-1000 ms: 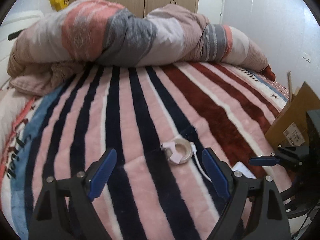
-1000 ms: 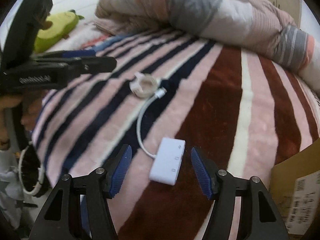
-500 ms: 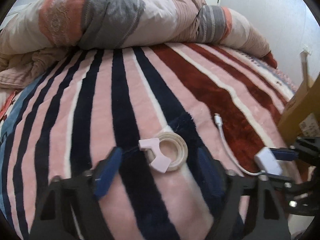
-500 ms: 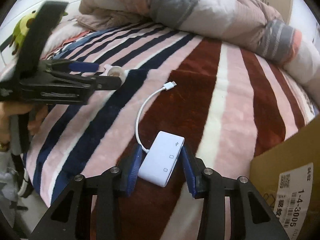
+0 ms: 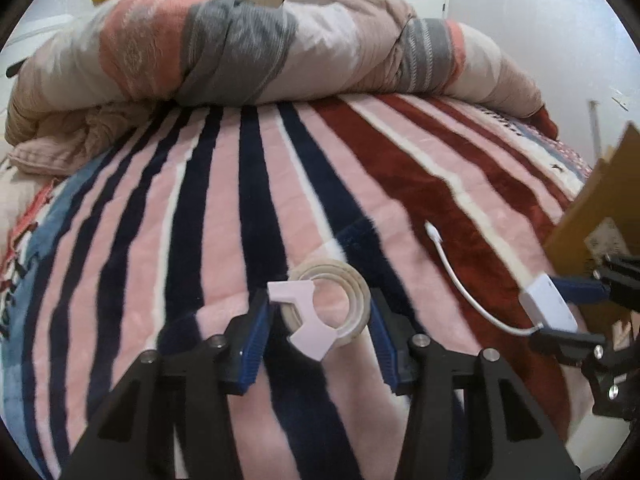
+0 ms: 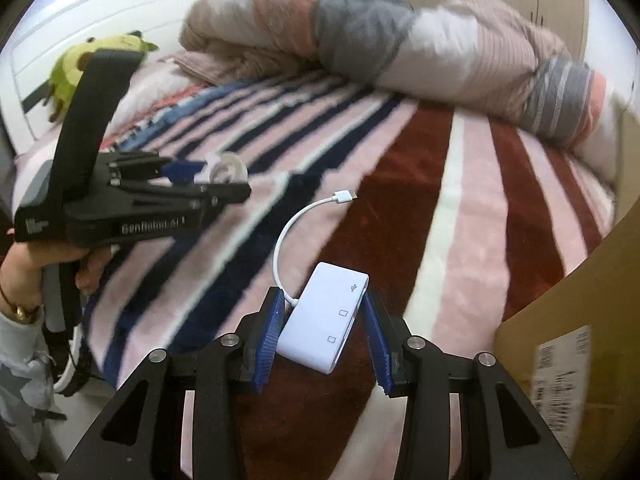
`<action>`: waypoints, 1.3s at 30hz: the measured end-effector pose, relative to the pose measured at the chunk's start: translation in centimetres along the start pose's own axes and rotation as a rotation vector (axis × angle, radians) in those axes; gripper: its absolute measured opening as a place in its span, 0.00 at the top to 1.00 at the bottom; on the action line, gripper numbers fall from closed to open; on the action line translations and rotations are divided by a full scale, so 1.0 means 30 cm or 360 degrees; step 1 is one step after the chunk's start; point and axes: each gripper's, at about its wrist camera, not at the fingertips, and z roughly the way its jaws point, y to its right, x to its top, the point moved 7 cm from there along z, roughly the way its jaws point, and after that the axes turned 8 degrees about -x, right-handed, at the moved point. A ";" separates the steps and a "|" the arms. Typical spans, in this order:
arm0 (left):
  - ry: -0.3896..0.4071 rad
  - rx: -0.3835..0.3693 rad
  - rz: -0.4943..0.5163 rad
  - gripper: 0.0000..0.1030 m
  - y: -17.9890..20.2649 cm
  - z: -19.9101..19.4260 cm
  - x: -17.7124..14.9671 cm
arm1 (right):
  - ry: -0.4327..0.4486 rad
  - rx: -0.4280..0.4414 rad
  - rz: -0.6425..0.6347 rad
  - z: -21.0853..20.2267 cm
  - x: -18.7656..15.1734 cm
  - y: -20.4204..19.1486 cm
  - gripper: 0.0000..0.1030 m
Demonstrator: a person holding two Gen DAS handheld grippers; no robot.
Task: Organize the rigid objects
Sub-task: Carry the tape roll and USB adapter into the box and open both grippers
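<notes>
A striped blanket [image 5: 248, 216] in pink, navy, dark red and white covers the bed, and both task items sit on or just above it. A bunched duvet [image 5: 256, 44] in pink, grey and salmon lies across the far end. At the right edge a cardboard box [image 6: 576, 320] with a printed label stands close beside the right gripper. A green plush toy [image 6: 76, 64] rests by the white headboard, partly hidden behind the left tool's black body.

The left gripper [image 5: 320, 336] has its 2 blue pads pressed on either side of the tape dispenser [image 5: 326, 312], a cream roll in a pale pink holder; its flat face points up at the camera and the holder's cutter end sits toward the left pad. Whether it touches the blanket cannot be told.

The right gripper [image 6: 324, 328] is clamped on the white adapter hub [image 6: 324, 316], whose long axis runs away from the camera, tilted slightly right. Its port icons face up. The thin white cable [image 6: 288, 236] leaves the near-left corner and curves away to a plug lying on a dark red stripe.
</notes>
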 end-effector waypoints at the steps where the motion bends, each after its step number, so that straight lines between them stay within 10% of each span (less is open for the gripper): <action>1: 0.0017 -0.0001 0.0011 0.57 0.017 -0.029 0.007 | 0.0026 -0.0001 -0.0010 -0.022 0.010 -0.007 0.65; 17: 0.0359 -0.0239 0.0303 0.57 0.494 -0.502 0.230 | 0.0550 -0.0079 0.0069 -0.593 0.161 0.190 0.65; 39: 0.0163 -0.0596 0.0547 0.57 1.025 -0.175 0.415 | 0.0260 -0.0243 0.0384 -0.543 -0.066 0.753 0.64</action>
